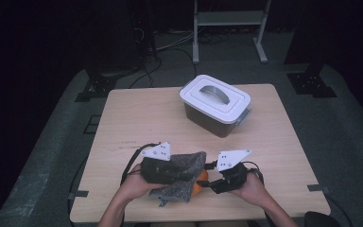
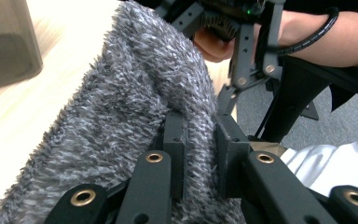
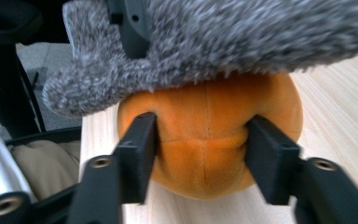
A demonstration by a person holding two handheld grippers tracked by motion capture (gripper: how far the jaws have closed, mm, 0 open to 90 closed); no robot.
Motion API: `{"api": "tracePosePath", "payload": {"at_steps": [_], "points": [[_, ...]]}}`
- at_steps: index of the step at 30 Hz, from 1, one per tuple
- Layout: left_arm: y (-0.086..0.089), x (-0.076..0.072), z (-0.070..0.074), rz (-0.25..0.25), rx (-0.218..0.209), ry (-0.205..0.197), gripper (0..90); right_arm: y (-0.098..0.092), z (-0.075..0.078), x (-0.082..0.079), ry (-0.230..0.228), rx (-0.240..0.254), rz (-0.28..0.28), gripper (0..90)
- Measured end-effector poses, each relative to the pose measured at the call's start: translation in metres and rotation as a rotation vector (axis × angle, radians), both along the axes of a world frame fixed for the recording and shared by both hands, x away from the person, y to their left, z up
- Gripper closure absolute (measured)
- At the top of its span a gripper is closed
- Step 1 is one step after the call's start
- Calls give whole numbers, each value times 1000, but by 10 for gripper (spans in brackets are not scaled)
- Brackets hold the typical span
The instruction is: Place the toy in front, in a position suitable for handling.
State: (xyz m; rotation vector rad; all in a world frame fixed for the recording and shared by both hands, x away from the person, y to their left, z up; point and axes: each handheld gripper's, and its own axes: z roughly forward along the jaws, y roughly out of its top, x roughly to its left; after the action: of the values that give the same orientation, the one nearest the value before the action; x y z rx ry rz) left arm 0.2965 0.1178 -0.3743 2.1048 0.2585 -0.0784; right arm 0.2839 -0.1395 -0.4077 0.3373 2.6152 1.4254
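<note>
Left gripper (image 2: 200, 154) pinches the grey fuzzy cloth (image 2: 121, 116); right gripper (image 3: 200, 154) squeezes the orange plush ball (image 3: 209, 140) (near table edge). Risk: the soft ball may slip out, dragging the cloth.

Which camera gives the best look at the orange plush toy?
The right gripper view: the orange plush toy sits close up, squeezed between the right gripper jaws, under the grey fuzzy cloth. The high view shows just an orange sliver beside the cloth. The left gripper view shows the cloth instead.
</note>
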Motion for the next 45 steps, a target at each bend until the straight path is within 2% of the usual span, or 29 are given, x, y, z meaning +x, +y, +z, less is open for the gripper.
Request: {"api": "tracePosePath", "payload": {"at_steps": [2,4,7,9,11,16,18,22,24,25,28,30,33,35,36,40,42,45], "points": [[3,2,0,20,-11,1,774,-1,0,-1,-22,-12,-2,539],[11,6,-1,50,-22,4,775,-2,-1,1,-15,-6,-1,566],[23,12,-4,98,-38,16,774,-4,-1,2,-18,-11,7,569],[30,15,-6,132,-33,14,773,-5,-1,3,-9,-12,6,567],[33,16,-8,142,-32,20,773,-7,-2,5,2,-9,4,560],[29,16,-12,124,-31,36,774,-10,0,12,85,5,-12,419],[23,14,-13,97,-25,46,774,-10,0,14,104,8,-10,402],[13,9,-12,29,-7,70,770,-9,-1,13,102,-11,-3,379],[11,7,-10,18,1,60,769,-8,-2,11,87,-18,0,386],[10,7,-9,17,3,55,769,-7,-2,9,69,-25,5,418],[11,7,-7,26,0,44,771,-4,-2,2,-1,-56,44,494],[17,8,-3,62,-18,23,771,-3,-2,1,-12,-60,61,516],[25,12,-1,124,-33,11,771,-4,-3,2,9,-43,61,514],[27,14,-4,151,-13,5,771,-6,-2,5,33,-30,40,463],[28,15,-5,159,-11,7,771,-7,-1,8,59,-22,21,428],[29,17,-10,162,-34,32,771,-10,3,11,70,-52,-2,368],[27,17,-12,155,-45,47,772,-9,4,10,96,-50,1,344],[19,15,-15,123,-46,64,774,-5,3,10,118,-60,-11,337]]}}
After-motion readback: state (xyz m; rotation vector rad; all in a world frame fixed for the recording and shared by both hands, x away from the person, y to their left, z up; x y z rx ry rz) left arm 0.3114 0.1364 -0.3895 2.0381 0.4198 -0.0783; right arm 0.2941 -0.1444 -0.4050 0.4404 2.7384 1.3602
